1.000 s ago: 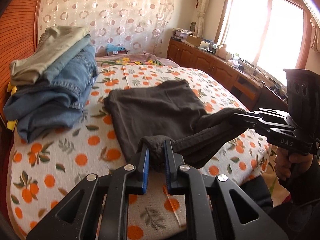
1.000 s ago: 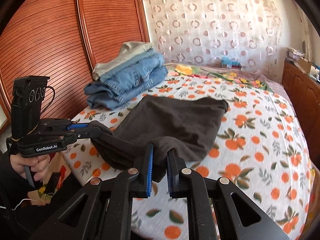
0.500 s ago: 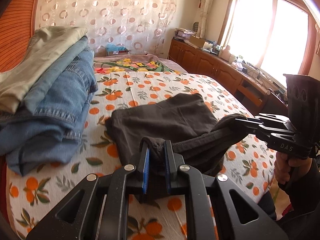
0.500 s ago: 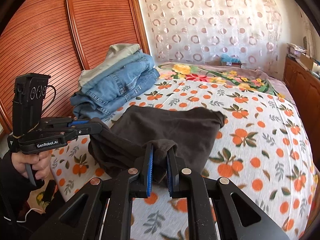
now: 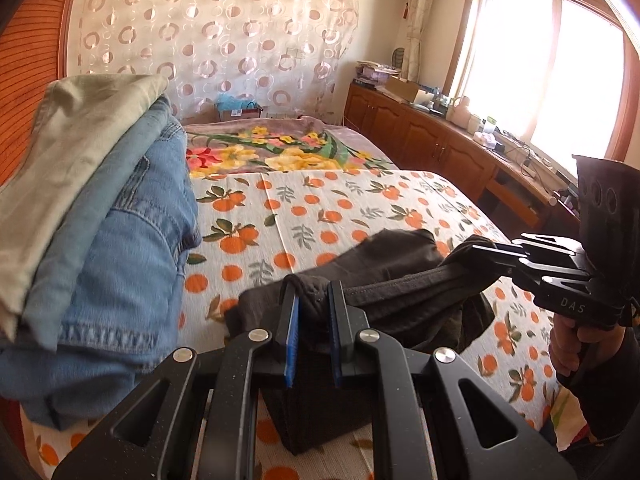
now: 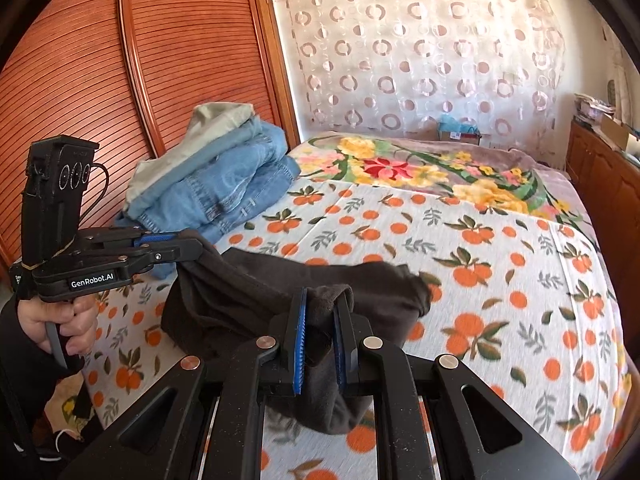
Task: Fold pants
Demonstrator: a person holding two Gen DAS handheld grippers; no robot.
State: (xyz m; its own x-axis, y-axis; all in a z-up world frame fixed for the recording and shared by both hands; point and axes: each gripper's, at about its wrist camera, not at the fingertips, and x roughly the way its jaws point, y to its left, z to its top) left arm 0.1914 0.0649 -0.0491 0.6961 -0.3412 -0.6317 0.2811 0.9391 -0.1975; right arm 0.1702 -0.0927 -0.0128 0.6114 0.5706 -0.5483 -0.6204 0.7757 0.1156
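We see one pair of dark brown pants [image 5: 384, 276] folded over on the orange-print bedspread [image 5: 320, 200], its near edge lifted off the bed and stretched between the two grippers while the far part lies on the spread. The left gripper [image 5: 313, 300] has its blue-padded jaws pressed together on a bunched corner of the pants, and cloth hangs down between and below the fingers. The right gripper [image 6: 321, 308] is likewise clamped on the other corner of that same edge, with a fold of fabric draped over its right finger.

From the right wrist view we see the left gripper from the side [image 6: 188, 246], angled slightly downward toward the bed, held by a hand [image 6: 64, 320] wrapped round its handle below the black body, with a dark sleeve at the wrist. From the left wrist view the right gripper [image 5: 476, 252] shows the same way, its fingers reaching in from the right, gripped by the other hand [image 5: 576, 340].

Beside the pants, toward the slatted wooden wardrobe door [image 6: 180, 60], we count one stack of folded clothes [image 6: 216, 176]: blue jeans below and one pale khaki garment on top; the exact number of jeans we cannot tell. Beyond the spread lies one floral blanket [image 6: 420, 168].
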